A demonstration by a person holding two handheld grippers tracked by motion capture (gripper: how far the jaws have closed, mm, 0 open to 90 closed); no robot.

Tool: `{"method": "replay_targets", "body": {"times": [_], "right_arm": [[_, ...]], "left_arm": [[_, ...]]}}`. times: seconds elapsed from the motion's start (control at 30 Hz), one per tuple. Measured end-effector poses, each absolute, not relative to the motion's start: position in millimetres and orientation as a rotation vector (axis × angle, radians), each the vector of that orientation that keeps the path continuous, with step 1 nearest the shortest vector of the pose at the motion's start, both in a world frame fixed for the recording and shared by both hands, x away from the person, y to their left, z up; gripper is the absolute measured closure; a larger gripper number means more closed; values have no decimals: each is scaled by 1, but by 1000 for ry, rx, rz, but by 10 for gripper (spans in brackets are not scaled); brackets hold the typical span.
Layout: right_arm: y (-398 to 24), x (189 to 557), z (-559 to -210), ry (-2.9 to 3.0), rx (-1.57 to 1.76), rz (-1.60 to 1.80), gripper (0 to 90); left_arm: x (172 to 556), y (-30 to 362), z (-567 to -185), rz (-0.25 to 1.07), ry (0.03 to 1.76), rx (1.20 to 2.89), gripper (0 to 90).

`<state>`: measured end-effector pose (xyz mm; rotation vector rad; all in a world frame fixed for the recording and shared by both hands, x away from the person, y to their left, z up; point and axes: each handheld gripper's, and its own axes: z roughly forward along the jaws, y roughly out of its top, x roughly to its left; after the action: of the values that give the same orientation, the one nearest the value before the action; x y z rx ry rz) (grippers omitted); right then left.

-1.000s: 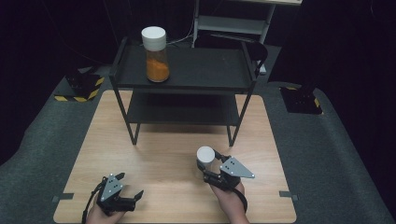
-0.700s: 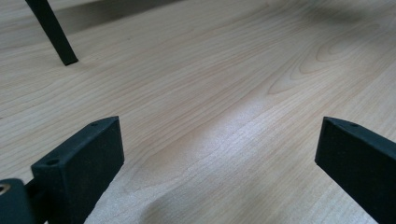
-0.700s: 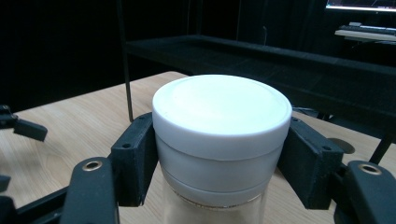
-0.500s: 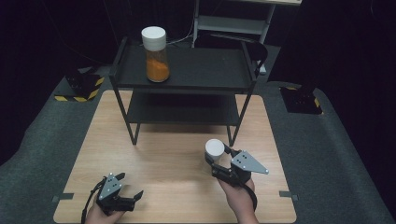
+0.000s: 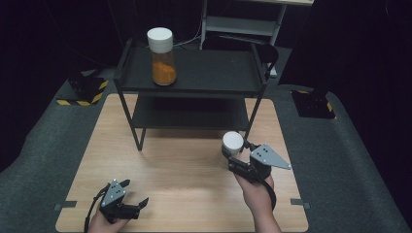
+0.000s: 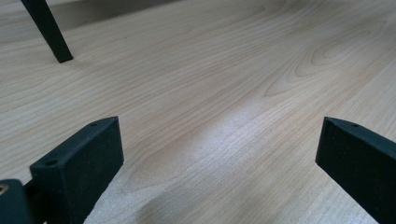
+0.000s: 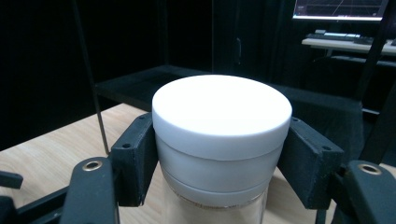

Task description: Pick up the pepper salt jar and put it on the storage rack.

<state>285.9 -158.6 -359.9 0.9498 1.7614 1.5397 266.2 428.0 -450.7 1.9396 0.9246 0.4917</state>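
Looking down from the high view, we see the right gripper (image 5: 236, 156) held above the wooden table (image 5: 184, 170), its jaws clamped on a jar with a white lid (image 5: 232, 143). In the right gripper view the two black jaws press on both sides of the jar with a white lid (image 7: 222, 135), just below the lid's edge, and under the lid we see a clear glass part with a thin line of something brownish; what is inside we cannot tell. The jar stands upright between the jaws. The person's right hand (image 5: 255, 189) holds this gripper from behind, and the grey three-cornered plate sits on top of it.

Ahead of the right gripper, and a little to its left, stands a black two-level shelf rack (image 5: 194, 90). On the rack's top level, far ahead and to the left of the right gripper, stands a second jar with orange contents (image 5: 163, 56), also closed with a white lid and upright.

The left gripper (image 5: 131, 194) is low over the near left part of the table, well apart from the right one, held by the left hand (image 5: 104, 223). In the left gripper view its jaws stand wide apart with nothing between them, and bare wood grain (image 6: 210, 93) lies under them. One black leg of the rack (image 6: 49, 30) stands on the wood ahead of the left jaw.
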Motion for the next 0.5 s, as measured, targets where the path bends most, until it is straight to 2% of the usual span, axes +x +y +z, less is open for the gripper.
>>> {"method": "replay_targets", "body": {"times": [0.37,0.5], "right_arm": [[-161,285,-333,1735,898,1559,337],[-160,288,-313,1727,860,1568,337]], "left_arm": [[265,430,-452,487,920,1930,13],[265,431,-452,483,923,1926,13]]}}
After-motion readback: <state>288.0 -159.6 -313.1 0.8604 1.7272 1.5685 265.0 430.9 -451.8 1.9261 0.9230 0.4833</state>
